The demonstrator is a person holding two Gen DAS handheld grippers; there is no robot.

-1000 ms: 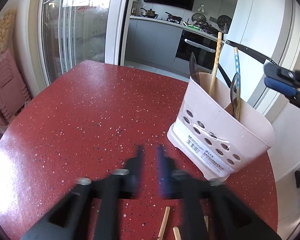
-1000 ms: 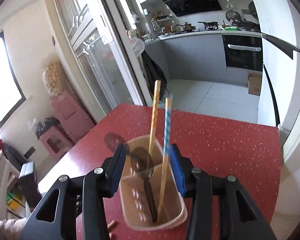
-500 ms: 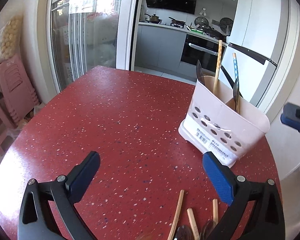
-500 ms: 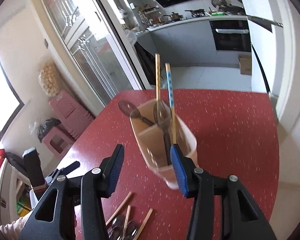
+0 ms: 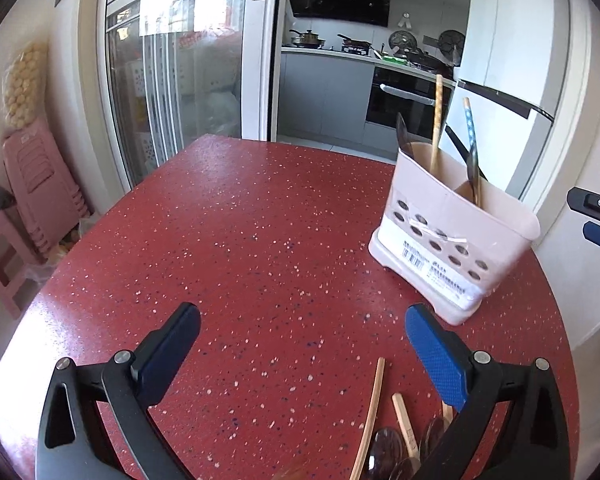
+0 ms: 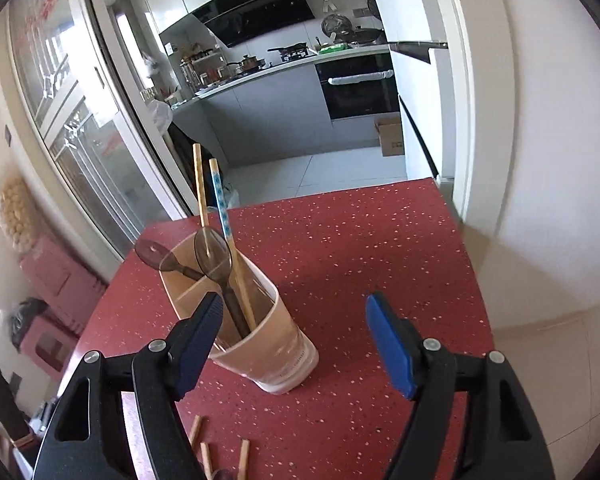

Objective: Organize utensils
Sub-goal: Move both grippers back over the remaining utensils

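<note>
standing wide apart, the left gripper (image 5: pixel 302 340) jaws hold nothing and touch nothing; only bare red table (image 5: pixel 228 240) lies between them. loose wooden-handled utensils (image 5: pixel 396 440) lie on the table just inside its right finger, near the close edge. the right gripper (image 6: pixel 296 340) jaws have just been opening and grip nothing; its left pad (image 6: pixel 200 344) sits in front of the pink utensil holder (image 6: pixel 268 344), contact not determinable. the holder stands upright near the table's right edge, loaded with two chopsticks (image 6: pixel 208 196) and two dark spoons (image 6: pixel 212 256). the table is open to the left of the holder in the left wrist view and to its right in the right wrist view. a wall (image 6: pixel 540 160) runs close along that side of the table.
</note>
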